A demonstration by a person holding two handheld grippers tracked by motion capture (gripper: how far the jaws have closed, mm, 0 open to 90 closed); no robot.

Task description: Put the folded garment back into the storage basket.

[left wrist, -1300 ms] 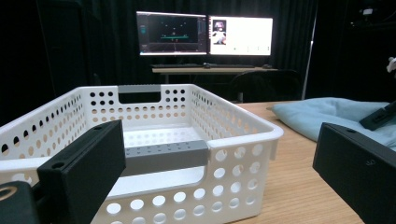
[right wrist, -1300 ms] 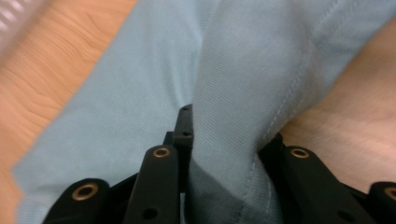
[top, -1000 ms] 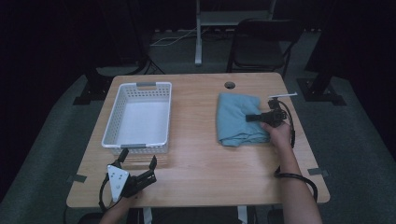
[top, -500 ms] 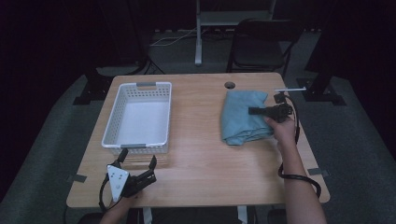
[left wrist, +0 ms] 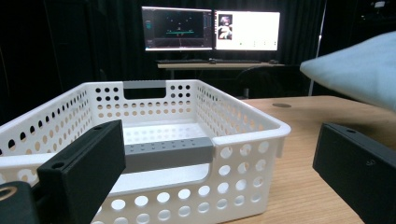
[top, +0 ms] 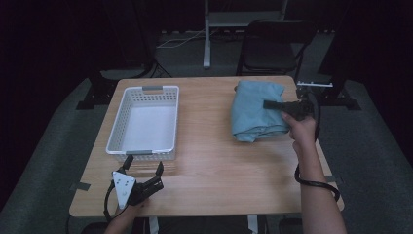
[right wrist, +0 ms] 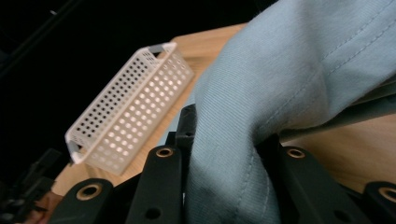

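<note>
A folded light-blue cloth [top: 253, 114] lies at the far right of the wooden table [top: 209, 161]. My right gripper [top: 269, 104] reaches over it from the right and is shut on a fold of the cloth [right wrist: 289, 70], which bunches between the jaws of the right gripper [right wrist: 224, 158]. A white perforated basket [top: 118, 129] with grey handles stands empty at the left. My left gripper [top: 144, 162] rests open near the front edge, just before the basket [left wrist: 247, 126], jaws wide apart around nothing. The cloth [left wrist: 359, 70] shows at the upper right of the left gripper view.
A dark chair [top: 272, 48] stands behind the table's far edge. Two lit monitors [left wrist: 210, 29] sit on a desk beyond. A small round grommet [left wrist: 281, 105] is set in the tabletop near the cloth. Bare wood lies between basket and cloth.
The right gripper has carried the cloth toward the table's far edge, and the cloth now reaches that edge. The left gripper has stayed put.
</note>
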